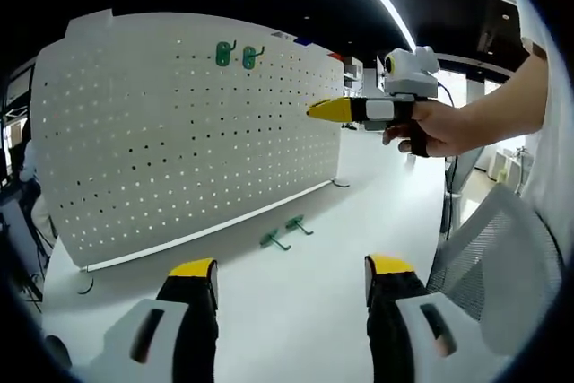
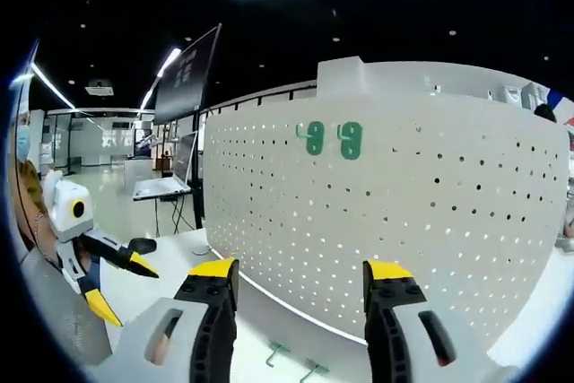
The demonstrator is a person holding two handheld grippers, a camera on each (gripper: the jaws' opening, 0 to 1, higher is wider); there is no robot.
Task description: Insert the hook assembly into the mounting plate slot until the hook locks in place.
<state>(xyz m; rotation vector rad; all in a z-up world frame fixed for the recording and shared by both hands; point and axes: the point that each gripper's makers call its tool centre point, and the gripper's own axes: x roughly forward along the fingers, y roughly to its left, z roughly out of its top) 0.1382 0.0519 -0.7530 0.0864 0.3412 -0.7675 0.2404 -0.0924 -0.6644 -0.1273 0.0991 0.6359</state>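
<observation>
Left gripper (image 1: pixel 291 277) nearest in the left gripper view: two black jaws with yellow tips, set wide apart, gripping nothing. Smooth white table (image 1: pixel 359 221) beneath and beyond them. Two green hooks lying loose on the table just in front of the board's foot: first loose hook (image 1: pixel 273 239) with long axis running obliquely, bent end toward the board; second loose hook (image 1: pixel 299 224) just beside it, lying roughly parallel. Fine shape of either too small to tell. White pegboard (image 1: pixel 134 150) standing upright behind them, a flat matte panel pierced by a regular grid of small round holes, resting on a pale base strip. Two further green hooks mounted side by side near the top edge: left mounted hook (image 1: pixel 223 54) and right mounted hook (image 1: pixel 250 57), both hanging with long axis vertical, curved tips projecting off the board face. Total hooks counted: four.

Right gripper (image 1: pixel 323 110) raised near the board's right edge, held in a hand (image 1: pixel 439 127); yellow tips appear closed together, nothing seen between them.

Right gripper view: own jaws parted wide and empty, left gripper at lower left with tips spread, both mounted hooks ahead, both loose hooks low between the jaws
</observation>
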